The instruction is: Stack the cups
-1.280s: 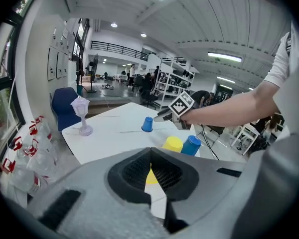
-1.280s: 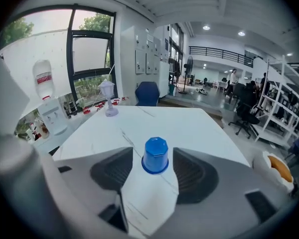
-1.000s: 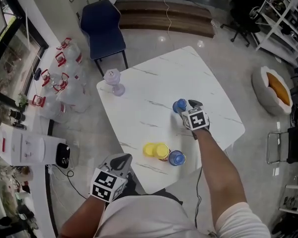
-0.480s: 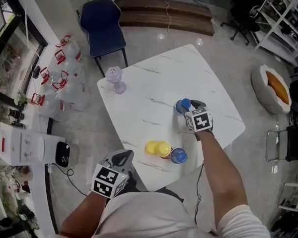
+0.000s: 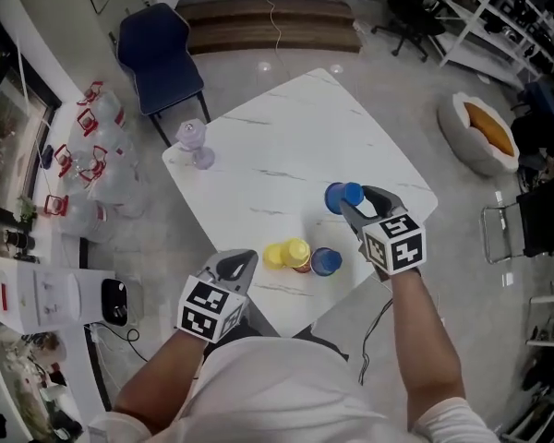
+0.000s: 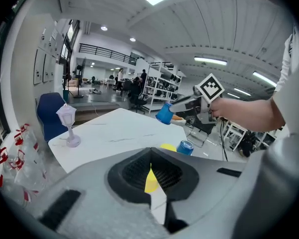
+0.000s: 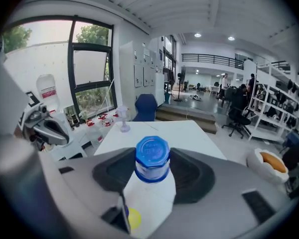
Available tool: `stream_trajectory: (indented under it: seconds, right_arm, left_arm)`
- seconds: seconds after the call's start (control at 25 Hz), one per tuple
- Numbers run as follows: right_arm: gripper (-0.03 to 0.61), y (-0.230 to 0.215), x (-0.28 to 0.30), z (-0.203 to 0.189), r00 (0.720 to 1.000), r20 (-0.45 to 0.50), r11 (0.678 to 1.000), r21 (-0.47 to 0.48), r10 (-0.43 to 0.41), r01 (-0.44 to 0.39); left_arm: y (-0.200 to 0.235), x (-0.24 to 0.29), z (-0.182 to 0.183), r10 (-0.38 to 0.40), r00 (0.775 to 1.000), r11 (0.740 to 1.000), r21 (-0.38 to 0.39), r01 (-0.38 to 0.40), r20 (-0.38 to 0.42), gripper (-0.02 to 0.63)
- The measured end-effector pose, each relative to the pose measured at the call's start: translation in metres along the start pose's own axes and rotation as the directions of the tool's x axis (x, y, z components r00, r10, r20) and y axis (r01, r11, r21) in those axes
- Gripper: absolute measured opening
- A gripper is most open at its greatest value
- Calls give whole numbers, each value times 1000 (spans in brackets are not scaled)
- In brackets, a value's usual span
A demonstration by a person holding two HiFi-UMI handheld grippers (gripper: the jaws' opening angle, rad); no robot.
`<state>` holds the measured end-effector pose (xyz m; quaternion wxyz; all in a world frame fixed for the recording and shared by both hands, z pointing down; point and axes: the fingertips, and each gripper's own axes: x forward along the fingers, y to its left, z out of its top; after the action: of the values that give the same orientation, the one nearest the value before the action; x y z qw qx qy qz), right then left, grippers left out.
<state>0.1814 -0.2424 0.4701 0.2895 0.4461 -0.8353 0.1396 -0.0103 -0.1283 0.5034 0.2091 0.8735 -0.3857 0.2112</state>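
White marbled desk point(image 5: 286, 146), blue chair point(image 5: 157, 49) beside. Right gripper point(image 5: 351, 201) just closed on a blue cup point(image 7: 152, 158); left gripper point(image 5: 238, 264) clenched, empty.

**Head view.** Mounted above the person, facing steeply down. It covers the whole white desk point(image 5: 286, 137), the floor around it and both hand-held grippers from well above.

**Left gripper view.** Rides on the left hand-held gripper point(image 5: 235, 264), low at the desk's near edge. It faces across the desk top towards the blue chair point(image 5: 162, 53) and the lamp ornament point(image 5: 194, 141).

**Right gripper view.** Rides on the right hand-held gripper point(image 5: 362, 201), raised over the desk. It faces the same chair and ornament, and the blue cup point(image 7: 152, 158) fills its near foreground.

**Overlap.** All three views share the desk top, chair and ornament. Each gripper view also shows the other hand-held gripper.
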Motion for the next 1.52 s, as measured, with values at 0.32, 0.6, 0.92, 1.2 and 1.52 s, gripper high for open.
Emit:
stream_trajectory:
  seconds: [0.32, 0.6, 0.92, 1.2, 1.52]
  right_arm:
    - [222, 53, -60, -22, 1000, -20, 1000, -28, -10, 10]
    - [222, 96, -58, -46, 997, -72, 999, -36, 27, -30]
    - [222, 108, -47, -52, 993, -110, 998, -51, 42, -48]
    - [262, 112, -48, -46, 994, -89, 997, -32, 63, -66]
    - [262, 102, -71, -32, 999, -25, 999, -34, 22, -22]
  left_arm:
    - [-22, -1, 5, -76, 997, 995, 63, 75, 7, 9]
    - [-30, -9, 8, -95, 995, 993, 67, 93, 23, 9]
    - [-27, -18, -1, -83, 996, 996, 45, 82, 21, 9]
    - [-30, -19, -6, -87, 996, 995, 42, 86, 10, 9]
    - [-31, -17, -3, -92, 996, 995, 40, 91, 17, 9]
